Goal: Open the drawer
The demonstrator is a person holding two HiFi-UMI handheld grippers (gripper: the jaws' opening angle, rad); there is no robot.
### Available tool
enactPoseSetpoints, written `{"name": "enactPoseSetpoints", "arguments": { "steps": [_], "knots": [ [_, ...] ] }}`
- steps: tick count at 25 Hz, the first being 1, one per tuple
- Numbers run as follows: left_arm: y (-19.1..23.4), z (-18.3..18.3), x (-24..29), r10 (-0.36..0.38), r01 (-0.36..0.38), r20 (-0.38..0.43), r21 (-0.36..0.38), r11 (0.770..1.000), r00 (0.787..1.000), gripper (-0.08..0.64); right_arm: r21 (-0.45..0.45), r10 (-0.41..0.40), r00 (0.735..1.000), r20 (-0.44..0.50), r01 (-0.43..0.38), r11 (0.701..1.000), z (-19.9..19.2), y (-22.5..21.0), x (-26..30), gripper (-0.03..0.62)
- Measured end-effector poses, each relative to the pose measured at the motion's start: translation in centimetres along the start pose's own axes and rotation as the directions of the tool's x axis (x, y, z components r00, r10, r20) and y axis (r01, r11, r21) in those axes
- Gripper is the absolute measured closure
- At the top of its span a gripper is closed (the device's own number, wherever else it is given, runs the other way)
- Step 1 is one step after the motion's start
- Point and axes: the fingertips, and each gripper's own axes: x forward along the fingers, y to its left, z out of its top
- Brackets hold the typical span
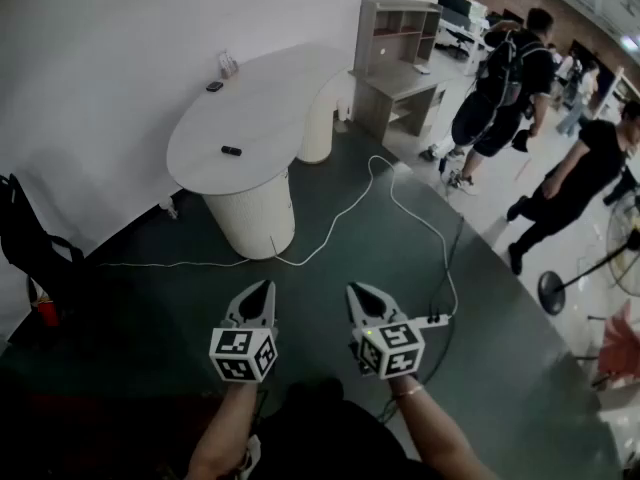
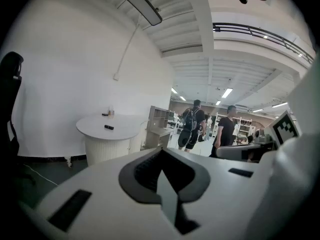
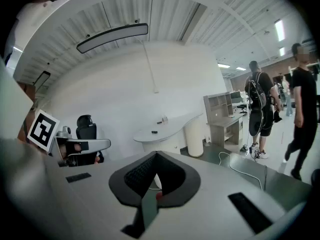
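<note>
The dark floor (image 1: 330,298) carries a loose white cable (image 1: 340,213) toward the far desk unit (image 1: 395,68): a likely trip hazard. Left gripper (image 1: 262,289) and right gripper (image 1: 362,291) are closed, empty.

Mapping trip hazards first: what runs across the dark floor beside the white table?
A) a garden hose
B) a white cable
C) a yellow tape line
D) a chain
B: a white cable snakes over the floor past the table to a power strip.
</note>
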Motion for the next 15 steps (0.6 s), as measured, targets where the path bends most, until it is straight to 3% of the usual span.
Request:
{"name": "enactPoseSetpoints", "arguments": {
  "steps": [15],
  "knots": [
    [-2.2,0.0,2.5,0.003,-0.003,-0.012,0.006,1.000,1.000,0.558,0.050,0.026,0.999,-0.027,-0.025,0.998,-0.4,-3.6,-0.5,0.589]
  ]
}}
